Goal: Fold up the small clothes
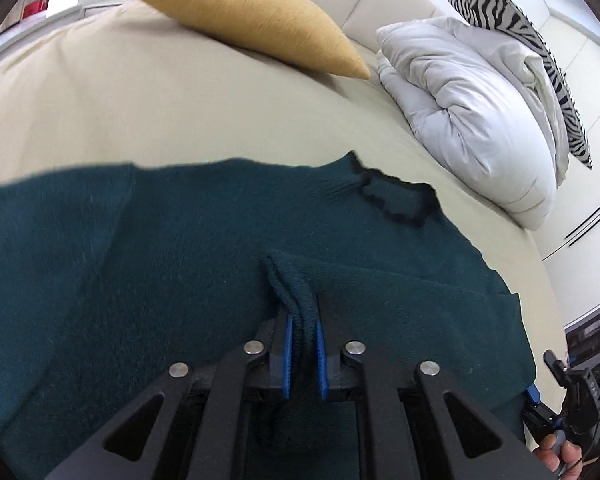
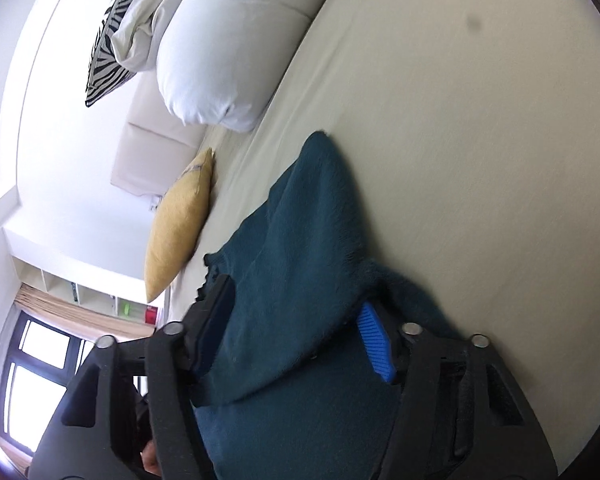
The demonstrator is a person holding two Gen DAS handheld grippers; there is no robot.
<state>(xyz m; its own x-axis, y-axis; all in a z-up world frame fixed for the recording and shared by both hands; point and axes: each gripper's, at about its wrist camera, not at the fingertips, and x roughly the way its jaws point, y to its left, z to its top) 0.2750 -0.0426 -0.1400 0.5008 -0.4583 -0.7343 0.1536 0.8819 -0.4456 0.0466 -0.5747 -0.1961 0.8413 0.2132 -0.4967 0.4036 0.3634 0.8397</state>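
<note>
A dark green sweater (image 1: 148, 264) lies spread on the cream bed (image 1: 140, 112), well short of the yellow cushion (image 1: 252, 20) and white duvet (image 1: 472, 120), so there is bare sheet around it for folding. The left gripper (image 1: 302, 326), tilted steeply down over the garment, has its jaws nearly together on a ribbed cuff (image 1: 290, 284), apparently to carry that sleeve across the body. The right gripper (image 2: 296, 320), rolled well onto its side, stands about half open with a thick fold of sweater between the jaws; whether the pads press it cannot be told.
</note>
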